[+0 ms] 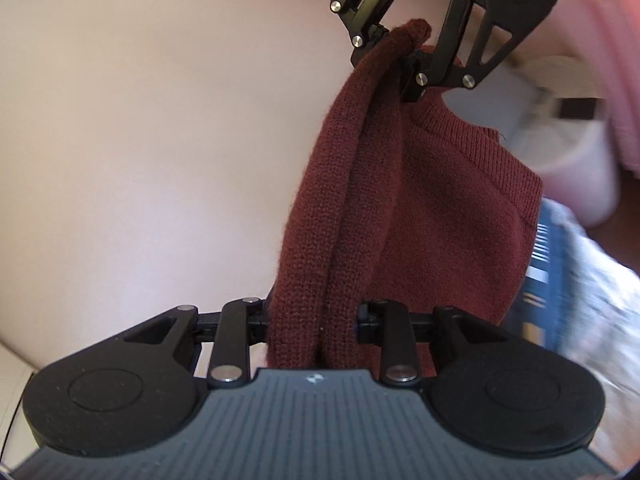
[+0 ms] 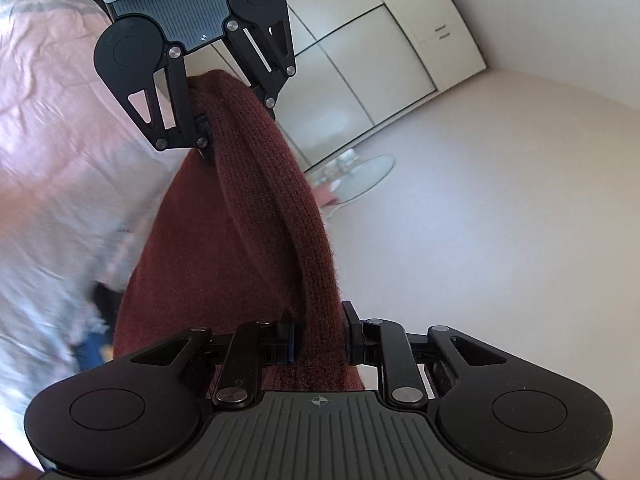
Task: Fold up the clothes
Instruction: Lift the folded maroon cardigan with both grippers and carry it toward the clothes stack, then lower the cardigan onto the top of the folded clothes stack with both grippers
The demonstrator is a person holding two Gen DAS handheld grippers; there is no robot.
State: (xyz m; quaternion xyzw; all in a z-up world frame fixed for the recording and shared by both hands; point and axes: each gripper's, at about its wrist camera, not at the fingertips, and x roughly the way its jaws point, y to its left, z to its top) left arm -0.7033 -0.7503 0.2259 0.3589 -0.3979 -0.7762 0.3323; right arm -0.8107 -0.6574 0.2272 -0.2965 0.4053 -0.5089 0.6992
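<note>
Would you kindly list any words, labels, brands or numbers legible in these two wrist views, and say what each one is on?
No readable words or numbers appear in either view.
Left gripper body: a small white emblem, not letters.
Right gripper body: a small crosshair mark, no text.
Blue item beside the maroon sweater: white stripe-like markings, too blurred to read.
White cabinet: small dark marks, too small to read.

Bed in pink sheet (image 2: pixel 48 92) — rumpled, blue patterned cloth (image 1: pixel 548 264) lying on it
</note>
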